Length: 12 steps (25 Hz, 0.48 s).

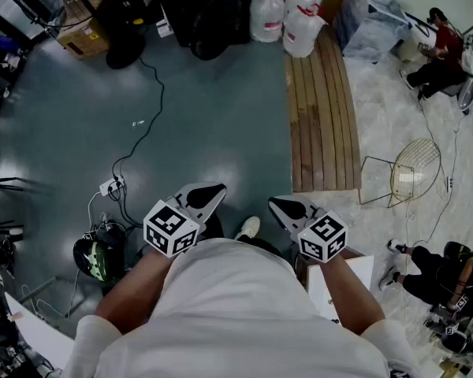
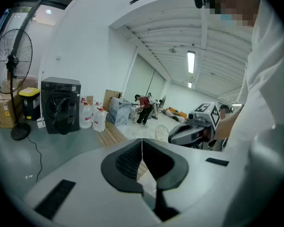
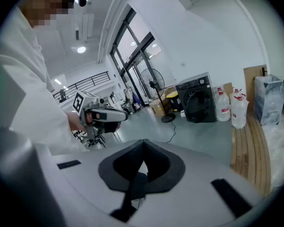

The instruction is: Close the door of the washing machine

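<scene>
Item: washing machine point(image 1: 209, 10), dark, front-loading; stands at the far side of the grey floor point(image 1: 205, 124), beside the water jugs point(image 1: 288, 18); well apart from both grippers.
Door point(image 2: 61, 111): round, on the face turned toward the person; how far ajar, cannot tell.
Left gripper point(image 1: 209, 191): fingers together, nothing between them; held close to the body.
Right gripper point(image 1: 282, 205): fingers together, empty; level with the left.
Bearing: machine lies straight ahead of the left gripper, left of the right one; left hand judged slightly nearer; a walk across the floor comes first.
</scene>
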### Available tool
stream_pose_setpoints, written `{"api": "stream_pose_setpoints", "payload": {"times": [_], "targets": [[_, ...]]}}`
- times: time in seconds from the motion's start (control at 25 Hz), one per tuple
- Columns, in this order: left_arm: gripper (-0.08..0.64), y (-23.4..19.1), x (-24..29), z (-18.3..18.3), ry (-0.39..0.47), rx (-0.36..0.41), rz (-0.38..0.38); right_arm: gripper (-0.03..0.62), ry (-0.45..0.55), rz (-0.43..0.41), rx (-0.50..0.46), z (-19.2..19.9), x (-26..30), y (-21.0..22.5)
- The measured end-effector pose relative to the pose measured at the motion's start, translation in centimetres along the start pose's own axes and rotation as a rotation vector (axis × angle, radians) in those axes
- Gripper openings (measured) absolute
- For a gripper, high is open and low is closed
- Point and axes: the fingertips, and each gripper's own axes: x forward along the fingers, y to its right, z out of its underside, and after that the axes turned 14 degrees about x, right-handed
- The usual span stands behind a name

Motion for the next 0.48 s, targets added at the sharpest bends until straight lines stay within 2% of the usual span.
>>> {"api": "stream_pose_setpoints", "payload": {"times": [0.32, 0.48], "targets": [[0.018, -5.6, 1.9, 0.8, -0.013, -0.007, 0.047, 0.006, 0.013, 0.023, 0.009, -4.4, 4.7, 2.6], [0.018, -9.5, 3.8, -0.6, 0.0, -0.008, 0.075, 0.006, -0.043, 0.05, -0.028, -6.9, 7.5, 3.5]]}}
